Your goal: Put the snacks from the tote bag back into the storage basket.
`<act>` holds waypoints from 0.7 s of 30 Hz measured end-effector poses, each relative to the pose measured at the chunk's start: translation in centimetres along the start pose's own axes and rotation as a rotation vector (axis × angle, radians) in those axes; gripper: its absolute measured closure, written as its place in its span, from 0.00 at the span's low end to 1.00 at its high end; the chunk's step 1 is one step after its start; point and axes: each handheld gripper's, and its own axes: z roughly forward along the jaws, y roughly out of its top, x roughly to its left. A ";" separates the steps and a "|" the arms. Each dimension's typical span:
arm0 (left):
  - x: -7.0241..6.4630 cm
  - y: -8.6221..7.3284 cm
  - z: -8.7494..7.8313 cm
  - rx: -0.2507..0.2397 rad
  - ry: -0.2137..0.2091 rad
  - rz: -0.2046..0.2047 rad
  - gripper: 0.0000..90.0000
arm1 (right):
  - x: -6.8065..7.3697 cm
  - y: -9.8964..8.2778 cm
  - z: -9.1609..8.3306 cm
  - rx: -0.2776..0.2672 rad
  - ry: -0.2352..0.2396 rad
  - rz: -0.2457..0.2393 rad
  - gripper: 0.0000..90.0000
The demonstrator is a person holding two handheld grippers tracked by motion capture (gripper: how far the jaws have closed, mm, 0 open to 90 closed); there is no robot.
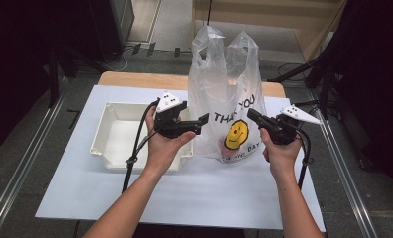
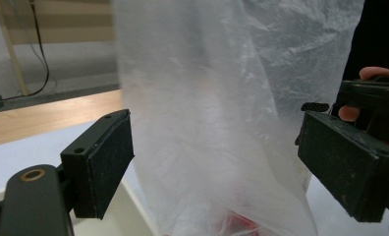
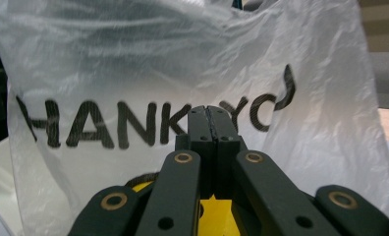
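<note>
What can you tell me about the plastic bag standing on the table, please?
The plastic bag is thin, translucent and crinkled, standing upright on the white table with two handle loops raised. It bears black THANK YOU lettering, a yellow smiley and something red inside at the bottom. The white tray sits beside it.

I see a white plastic tray (image 1: 116,130) sitting on a white sheet (image 1: 184,193) that covers a wooden tabletop (image 1: 135,79). Grey floor and black cables (image 1: 135,49) lie beyond the table.
</note>
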 end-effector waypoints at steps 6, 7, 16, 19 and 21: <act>0.0 -0.4 1.2 0.053 -0.042 -0.010 0.68 | 0.2 -0.7 -0.5 0.011 0.003 -0.023 1.00; 0.0 -0.5 1.3 0.062 -0.056 -0.012 0.81 | 0.2 -0.7 -0.7 0.006 -0.001 -0.019 1.00; -0.6 -2.0 1.3 0.103 -0.126 0.003 1.00 | 0.0 -0.1 -1.8 -0.045 -0.043 -0.005 0.78; -0.8 -3.3 1.4 0.124 -0.132 -0.002 1.00 | 0.2 0.3 -1.2 -0.068 -0.154 -0.021 0.50; -0.7 -4.2 1.5 0.140 -0.139 -0.021 1.00 | 0.1 1.0 -0.4 -0.036 -0.192 -0.024 0.36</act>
